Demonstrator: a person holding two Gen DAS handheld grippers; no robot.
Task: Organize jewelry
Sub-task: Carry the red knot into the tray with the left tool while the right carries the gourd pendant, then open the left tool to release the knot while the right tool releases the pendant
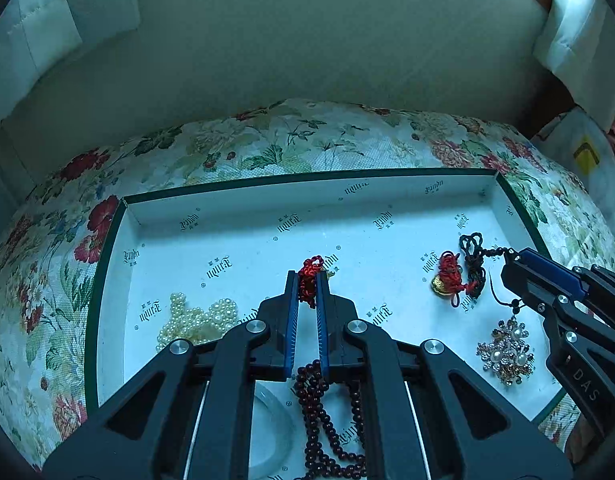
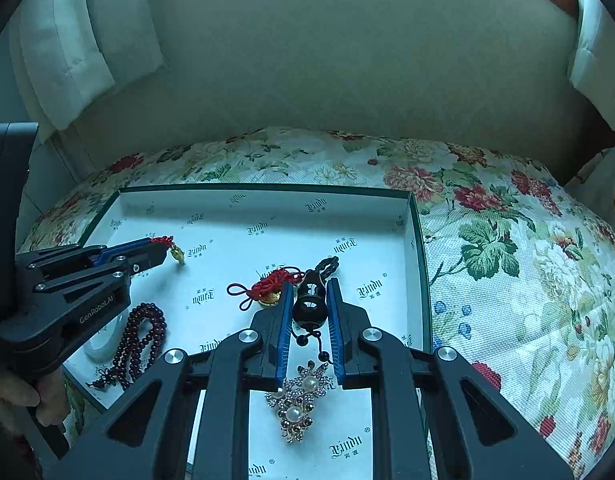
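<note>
Left wrist view first: at the far left of the white box (image 1: 119,292), which sits on a floral cushion (image 1: 267,140), a heap of pearl beads (image 1: 195,320) lies on the printed lining. Just right of it my left tongs (image 1: 307,280) are clamped on a red knotted cord (image 1: 309,280), whose knot pokes out past the tips; a small gold charm (image 2: 178,254) hangs from it (clearest from the other camera). Under those tongs, at the near edge, a string of dark red beads (image 1: 327,420) is piled beside a pale translucent bangle (image 1: 275,412).

Further right a second red cord with a gold ornament (image 1: 447,280) rests on the lining, touching a black knotted cord (image 1: 473,256). That black cord runs to my right tongs (image 1: 511,264), which come in from the right edge of the box.

In the right wrist view, my right tongs (image 2: 310,304) are closed on a dark gourd-shaped pendant (image 2: 309,304), its black cord looping out beyond the tips and a few black beads trailing toward me. Beneath them, on the near part of the lining, lies a rhinestone and pearl brooch (image 2: 297,400). To the right of the box wall there is only the flowered cushion, and behind it a plain upholstered chair back (image 2: 347,60).
</note>
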